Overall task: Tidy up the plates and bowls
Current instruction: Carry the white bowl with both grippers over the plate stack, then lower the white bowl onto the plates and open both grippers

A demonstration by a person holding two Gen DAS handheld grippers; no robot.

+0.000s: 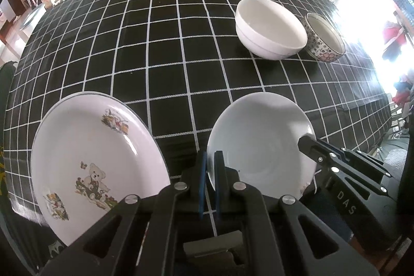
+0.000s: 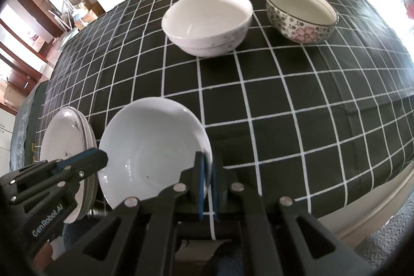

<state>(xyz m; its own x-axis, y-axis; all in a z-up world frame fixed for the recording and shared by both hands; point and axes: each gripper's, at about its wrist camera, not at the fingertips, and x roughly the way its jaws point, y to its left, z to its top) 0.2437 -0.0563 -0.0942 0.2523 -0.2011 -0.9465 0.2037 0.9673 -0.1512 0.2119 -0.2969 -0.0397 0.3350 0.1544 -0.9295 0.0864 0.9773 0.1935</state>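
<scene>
A plain white plate [image 1: 261, 144] is held over the near edge of the table by both grippers. My left gripper [image 1: 211, 167] is shut on its left rim. My right gripper [image 2: 208, 170] is shut on its right rim [image 2: 152, 146]. The right gripper also shows in the left wrist view [image 1: 336, 162], and the left gripper in the right wrist view [image 2: 80, 164]. A white plate with teddy-bear prints [image 1: 98, 162] lies to the left on the table; it also shows in the right wrist view [image 2: 64, 136]. A white bowl [image 2: 207, 22] and a floral bowl [image 2: 301, 14] stand farther back.
The table wears a black cloth with a white grid [image 2: 297, 100]. The white bowl [image 1: 270, 27] and the floral bowl [image 1: 324, 36] sit at the far right in the left wrist view. Shelves and clutter stand beyond the far edge.
</scene>
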